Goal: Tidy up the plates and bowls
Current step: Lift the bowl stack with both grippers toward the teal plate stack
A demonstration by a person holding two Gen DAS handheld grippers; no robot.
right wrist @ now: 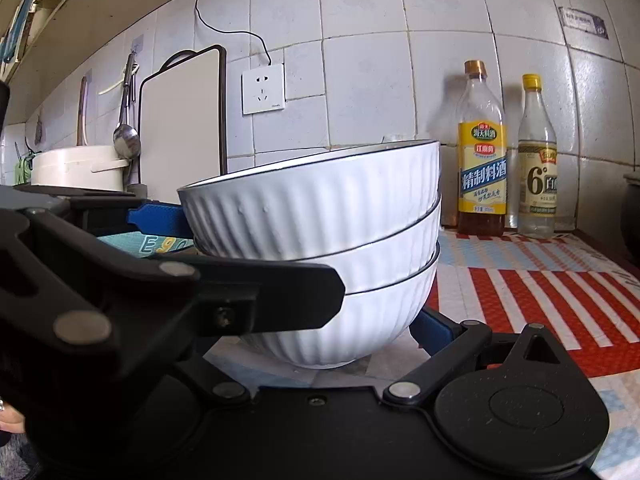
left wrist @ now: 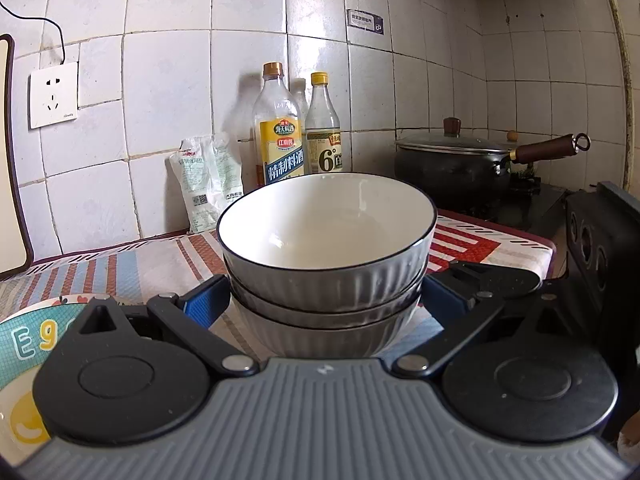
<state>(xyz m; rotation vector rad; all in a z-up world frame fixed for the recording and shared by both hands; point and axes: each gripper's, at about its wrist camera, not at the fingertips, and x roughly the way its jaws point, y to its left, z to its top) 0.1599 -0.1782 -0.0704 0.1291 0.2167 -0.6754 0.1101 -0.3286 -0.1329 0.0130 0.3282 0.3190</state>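
The stack of three white ribbed ceramic bowls (left wrist: 326, 264), set before the yellow-labelled glass bottle (left wrist: 279, 128), is flanked low by the wide-open left gripper (left wrist: 325, 300) and the right gripper (right wrist: 296, 280), likewise wide open; it is judged heavy, slippery and fragile.

Both the left gripper (left wrist: 326, 304) and right gripper (right wrist: 304, 312) sit low and level, jaws spread wide.
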